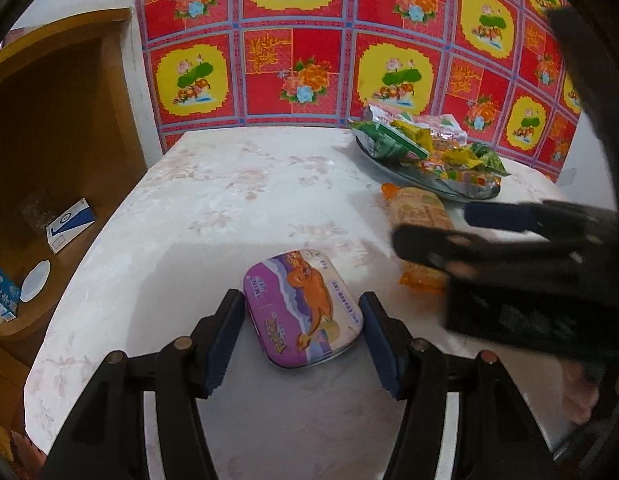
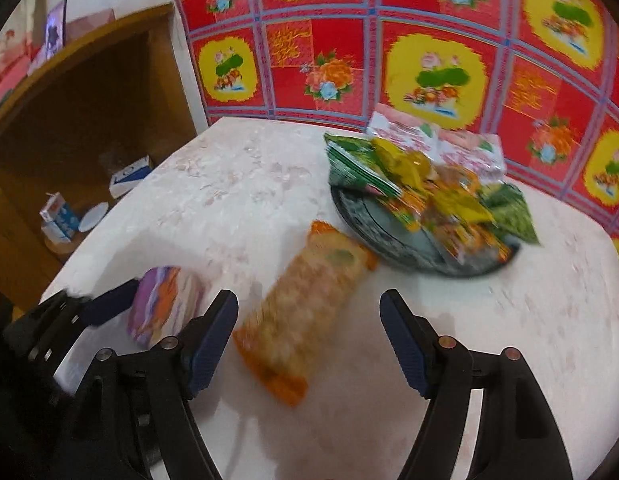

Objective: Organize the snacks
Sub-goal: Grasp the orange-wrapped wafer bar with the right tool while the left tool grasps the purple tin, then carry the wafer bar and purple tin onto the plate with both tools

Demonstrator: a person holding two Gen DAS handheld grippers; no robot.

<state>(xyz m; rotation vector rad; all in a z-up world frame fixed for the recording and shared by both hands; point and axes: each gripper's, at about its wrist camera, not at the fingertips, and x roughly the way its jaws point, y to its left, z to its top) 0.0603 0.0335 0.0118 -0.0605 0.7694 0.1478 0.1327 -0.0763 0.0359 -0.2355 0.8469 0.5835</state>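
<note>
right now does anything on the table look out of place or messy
Two things lie loose on the table, off the plate: an orange snack packet lying askew beside the plate, and a purple tin nearer the front edge. The wrappers on the plate are piled loosely, some overhanging its rim.

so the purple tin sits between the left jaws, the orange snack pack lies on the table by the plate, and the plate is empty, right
Not quite: the plate is not empty. It is heaped with snack packets, as the right wrist view shows. The purple tin does sit between the left jaws, and the orange snack pack does lie on the table beside the plate.
</note>
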